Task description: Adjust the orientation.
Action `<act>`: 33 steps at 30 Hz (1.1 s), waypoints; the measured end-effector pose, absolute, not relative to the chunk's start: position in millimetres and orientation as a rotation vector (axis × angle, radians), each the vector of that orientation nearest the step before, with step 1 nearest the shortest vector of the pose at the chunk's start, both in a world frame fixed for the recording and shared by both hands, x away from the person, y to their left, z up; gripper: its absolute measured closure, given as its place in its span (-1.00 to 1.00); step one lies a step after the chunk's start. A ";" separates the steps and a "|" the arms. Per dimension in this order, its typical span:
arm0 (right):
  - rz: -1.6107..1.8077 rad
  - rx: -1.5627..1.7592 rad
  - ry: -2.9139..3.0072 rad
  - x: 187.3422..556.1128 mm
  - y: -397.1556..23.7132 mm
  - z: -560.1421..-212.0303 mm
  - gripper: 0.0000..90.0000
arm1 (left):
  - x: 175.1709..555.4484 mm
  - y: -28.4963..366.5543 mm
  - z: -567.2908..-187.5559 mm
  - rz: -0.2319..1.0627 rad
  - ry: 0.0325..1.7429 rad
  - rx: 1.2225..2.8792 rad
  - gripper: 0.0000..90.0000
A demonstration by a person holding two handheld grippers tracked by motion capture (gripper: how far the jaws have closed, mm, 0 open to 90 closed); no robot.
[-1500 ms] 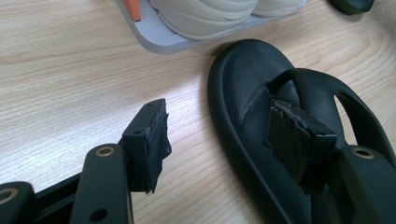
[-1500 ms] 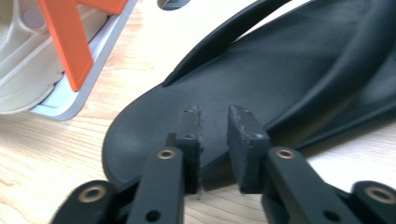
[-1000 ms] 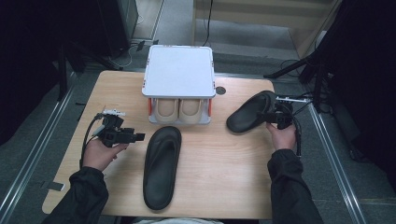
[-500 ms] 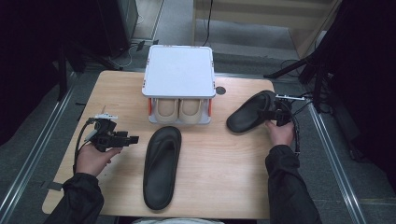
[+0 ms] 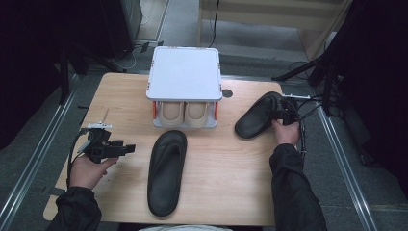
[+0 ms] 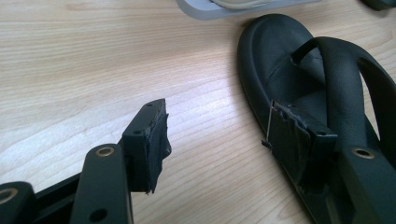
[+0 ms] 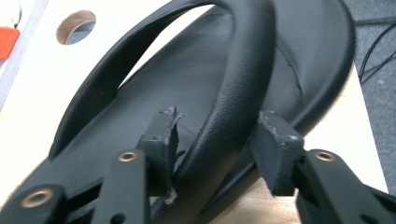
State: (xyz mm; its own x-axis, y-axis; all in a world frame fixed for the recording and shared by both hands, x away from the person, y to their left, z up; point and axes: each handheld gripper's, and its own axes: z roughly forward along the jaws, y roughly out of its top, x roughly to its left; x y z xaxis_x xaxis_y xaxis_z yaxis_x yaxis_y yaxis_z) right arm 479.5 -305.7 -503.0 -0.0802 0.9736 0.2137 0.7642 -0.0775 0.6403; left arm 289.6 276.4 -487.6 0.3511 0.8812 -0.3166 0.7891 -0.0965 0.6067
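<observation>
Two black flip-flops [image 5: 166,171] lay on counter [image 5: 231,187]. Right claw [image 7: 219,151] was closing round far sandal's strap [image 7: 243,84], pads not yet pressing; next, clamp. Left claw [image 6: 233,140] gaped wide, empty.

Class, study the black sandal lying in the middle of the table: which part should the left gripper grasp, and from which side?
Grip the strap of the black sandal: it arches clear of the footbed, leaving room for a jaw beneath. The open left gripper would best approach from the sandal's left, where it already is.
</observation>
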 end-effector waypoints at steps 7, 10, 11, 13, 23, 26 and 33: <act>0.936 1.898 1.865 481.5 -306.1 -500.3 0.57 | 285.7 278.6 -487.9 0.173 1.471 1.892 -0.14; 0.952 1.902 1.875 482.5 -308.3 -500.0 0.61 | 285.0 279.0 -487.7 0.173 1.475 1.888 -0.15; 0.954 1.902 1.876 482.8 -308.8 -499.6 0.62 | 285.0 279.1 -487.7 0.174 1.475 1.886 -0.15; 0.957 1.904 1.876 482.8 -308.6 -498.3 0.62 | 285.2 279.2 -487.8 0.172 1.475 1.887 -0.15; 0.985 1.862 1.906 477.3 -304.7 -485.7 0.62 | 286.1 278.1 -487.2 0.175 1.465 1.892 -0.15; 0.987 1.830 1.926 474.5 -301.3 -481.5 0.62 | 286.9 277.2 -487.4 0.171 1.461 1.896 -0.15; 1.003 1.807 1.984 467.8 -294.5 -475.8 0.62 | 287.4 276.6 -486.9 0.172 1.453 1.897 -0.15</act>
